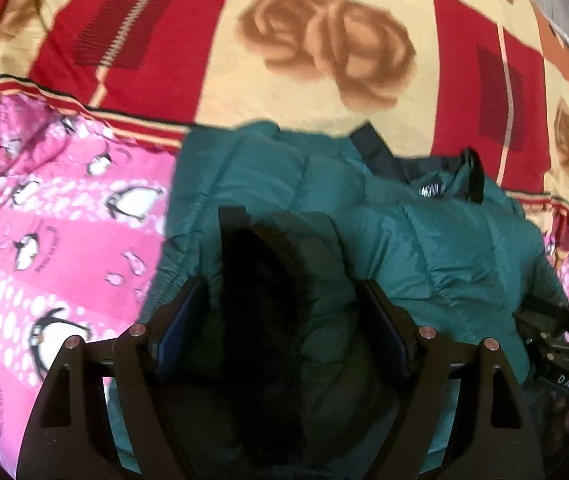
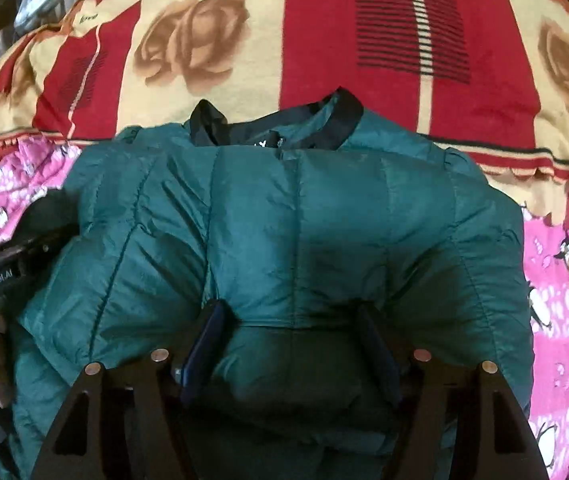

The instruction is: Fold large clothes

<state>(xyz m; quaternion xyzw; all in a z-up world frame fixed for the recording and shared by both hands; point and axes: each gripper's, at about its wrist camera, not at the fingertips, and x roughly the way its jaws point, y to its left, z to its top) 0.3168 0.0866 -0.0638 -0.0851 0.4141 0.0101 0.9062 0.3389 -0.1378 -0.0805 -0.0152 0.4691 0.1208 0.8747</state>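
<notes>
Left gripper (image 1: 284,320) jaws standing open over the dark fur trim (image 1: 260,304); right gripper (image 2: 292,344) jaws open, straddling a puffed fold of green jacket (image 2: 292,216); jacket lying across pink penguin blanket (image 1: 44,220), collar (image 2: 344,112) reaching the red rose bedspread (image 2: 324,40) beyond.

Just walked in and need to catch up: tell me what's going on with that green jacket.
A person is folding a green puffer jacket on a bed, with tongs in each hand. It lies over a pink penguin blanket and a red and cream rose blanket, with its black collar at the far end. The left tongs and right tongs both sit open over the jacket's near part, gripping nothing. The fold looks partly done.
</notes>
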